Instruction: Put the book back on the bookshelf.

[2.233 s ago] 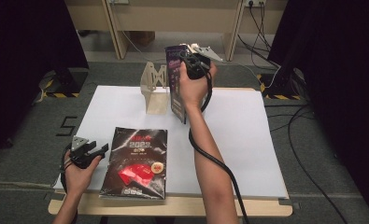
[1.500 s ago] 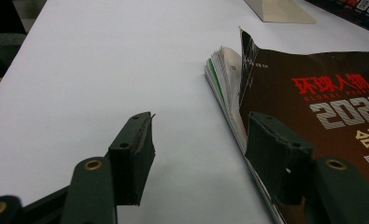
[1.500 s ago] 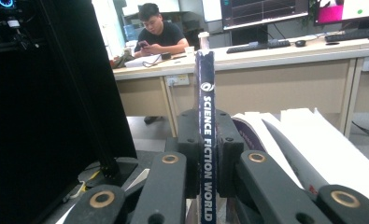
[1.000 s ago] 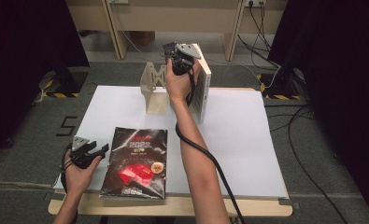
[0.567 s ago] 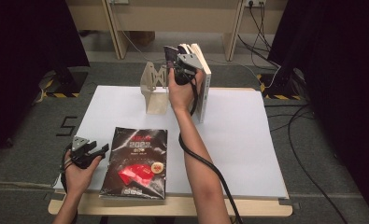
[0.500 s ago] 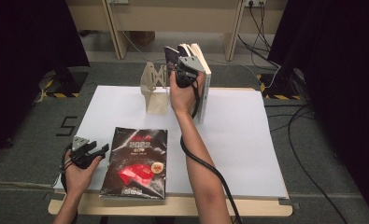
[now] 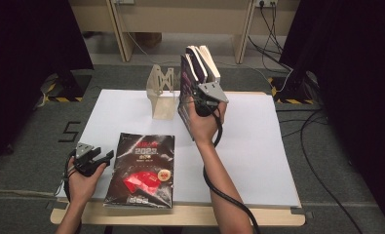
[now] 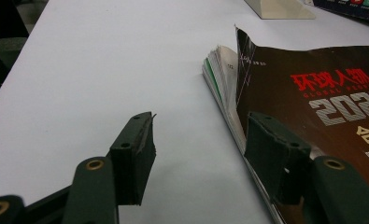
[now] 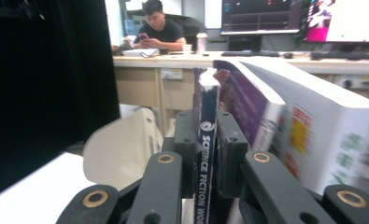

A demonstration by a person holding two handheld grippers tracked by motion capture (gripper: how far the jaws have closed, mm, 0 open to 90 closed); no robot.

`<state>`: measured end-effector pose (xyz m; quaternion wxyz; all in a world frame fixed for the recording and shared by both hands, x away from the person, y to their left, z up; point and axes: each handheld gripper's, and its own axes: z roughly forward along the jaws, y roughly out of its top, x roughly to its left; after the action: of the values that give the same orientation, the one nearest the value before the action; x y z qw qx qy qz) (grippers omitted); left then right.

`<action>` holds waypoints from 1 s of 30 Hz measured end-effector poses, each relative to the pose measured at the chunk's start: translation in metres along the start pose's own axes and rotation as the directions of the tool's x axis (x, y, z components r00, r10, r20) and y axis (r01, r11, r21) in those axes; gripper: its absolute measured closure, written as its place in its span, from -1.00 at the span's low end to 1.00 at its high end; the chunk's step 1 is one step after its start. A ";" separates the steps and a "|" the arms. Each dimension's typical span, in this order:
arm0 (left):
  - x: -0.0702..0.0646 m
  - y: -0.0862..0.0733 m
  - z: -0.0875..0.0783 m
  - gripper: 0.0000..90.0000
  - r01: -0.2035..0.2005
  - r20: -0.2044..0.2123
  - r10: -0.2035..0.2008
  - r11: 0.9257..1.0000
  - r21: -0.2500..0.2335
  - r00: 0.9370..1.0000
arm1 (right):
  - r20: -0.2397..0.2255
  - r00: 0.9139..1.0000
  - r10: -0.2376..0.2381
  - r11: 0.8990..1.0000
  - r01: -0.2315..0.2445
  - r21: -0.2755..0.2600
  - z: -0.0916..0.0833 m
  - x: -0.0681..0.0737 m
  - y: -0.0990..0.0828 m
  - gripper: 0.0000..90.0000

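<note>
Since the earlier high views: right gripper brought nearer and lower from the far table edge, thin dark book carried with it, upright throughout. Jaws pinching that book by its spine, one pad on each cover; have just been easing apart a little, book between them and pads touching both sides. Spine lettering readable between the jaws in the right gripper view. Book standing on the white table at the left of a small row, purple-covered book and thick white book leaning just to its right. Beige bookend just left of the row, apart from it.

Left gripper kept in place at the near left edge of the table. Jaws spread wide, nothing between them but bare table. Right-hand jaw in the left gripper view lying over the edge of the black magazine, flat on the table, red and white lettering on the cover; touching or just above, cannot tell.
</note>
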<state>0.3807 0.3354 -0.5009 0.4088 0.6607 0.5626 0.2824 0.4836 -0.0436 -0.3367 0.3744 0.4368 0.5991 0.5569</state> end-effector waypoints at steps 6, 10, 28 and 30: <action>0.000 0.000 0.000 -0.08 -0.004 -0.002 0.004 1.000 0.002 1.000 | 0.003 1.000 -0.016 1.000 0.016 0.016 -0.014 -0.007 -0.008 0.80; -0.001 0.000 0.000 -0.08 -0.004 -0.001 0.004 1.000 0.001 1.000 | -0.003 1.000 -0.019 0.999 0.019 0.039 -0.016 -0.011 -0.006 0.75; 0.000 0.000 0.000 -0.09 0.006 0.001 -0.006 1.000 -0.004 1.000 | -0.006 1.000 0.000 0.993 0.001 0.121 0.008 -0.014 0.005 0.65; 0.000 0.000 0.000 -0.09 0.005 0.000 -0.005 1.000 -0.004 1.000 | 0.000 1.000 -0.003 0.992 0.003 0.130 0.010 -0.013 0.005 0.65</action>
<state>0.3807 0.3356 -0.5011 0.4109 0.6583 0.5637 0.2828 0.4985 -0.0525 -0.3333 0.3460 0.4593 0.6347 0.5162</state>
